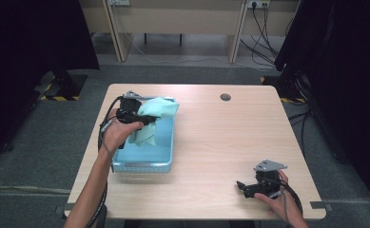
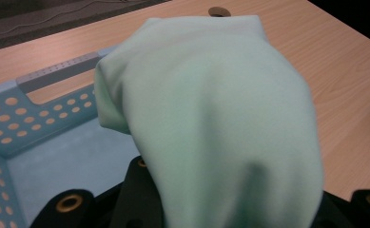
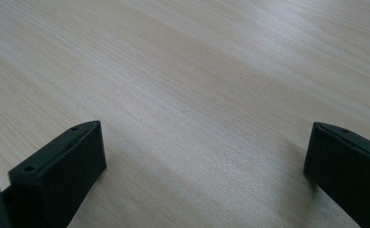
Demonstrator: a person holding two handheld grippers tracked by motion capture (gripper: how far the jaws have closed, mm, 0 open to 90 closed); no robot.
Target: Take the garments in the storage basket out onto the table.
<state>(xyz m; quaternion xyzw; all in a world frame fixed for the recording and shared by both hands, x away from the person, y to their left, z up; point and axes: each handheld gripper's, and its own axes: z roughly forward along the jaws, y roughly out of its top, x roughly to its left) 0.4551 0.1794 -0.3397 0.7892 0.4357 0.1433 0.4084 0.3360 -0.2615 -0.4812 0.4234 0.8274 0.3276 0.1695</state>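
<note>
Nearest the high camera, at the table's [image 1: 211, 142] front edge: right gripper [image 1: 243, 187], resting low on bare wood, jaws spread wide with nothing between them, well apart from everything else. In the right gripper view, just pale wood grain ahead of the two black jaws.

Farther in, to the left: left gripper [image 1: 147, 118], raised over the blue basket [image 1: 142, 166], jaws closed on the mint-green cloth [image 1: 155, 116]. Seen along that gripper's own jaws, cloth [image 2: 216, 123] bunched right in front and draped over the jaw tips, hiding them; below and to the left of the tool, perforated basket wall [image 2: 11, 118] and its pale floor. Hangs free of the basket floor by the look of it, lower folds trailing down inside toward the near wall.

Beyond the tool: bare tabletop and a round cable hole [image 1: 225, 97] near the far edge.

Likely trouble from here:
- Pinch on a bunched fold only, so a quick lift or swing could let soft fabric slide out and drop back in the basket.
- Trailing hem close to the basket rim; catching there while moving sideways could drag or tip the light basket.
- Cloth covering the gripper's camera, so placement ahead is hard to judge from that view.
</note>
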